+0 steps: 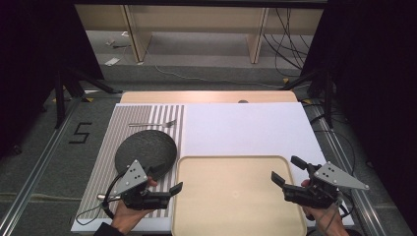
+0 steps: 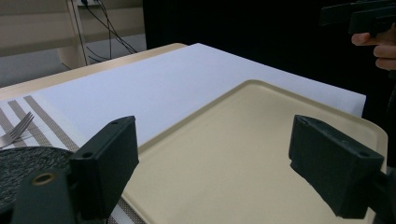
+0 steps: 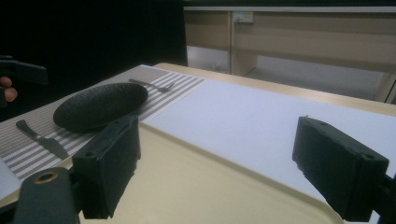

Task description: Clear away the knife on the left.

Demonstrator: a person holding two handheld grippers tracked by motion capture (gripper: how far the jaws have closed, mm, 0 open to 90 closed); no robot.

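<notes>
Between the two grippers a cream tray is lying flat on the near part of the table, bare inside. At its left edge the left gripper is hovering in the person's left hand, its jaws standing wide apart and holding nothing; the left gripper view is looking across the tray through that open gap. At the tray's right edge the right gripper is sitting in the right hand, its jaws likewise spread wide and gripping nothing, pointing inward toward the tray.

Just beyond the left gripper a dark round plate is resting on a striped placemat, partly tucked under the grey plate on top of that gripper in the high view. Farther out past the plate, a fork is lying across the stripes, well apart from both grippers. In the right gripper view the plate is showing off to the left of the jaws, with a dark knife lying on the placemat just beside it and the fork behind it.

Ahead of both grippers, past the tray's far edge, a white sheet is covering the table.
</notes>
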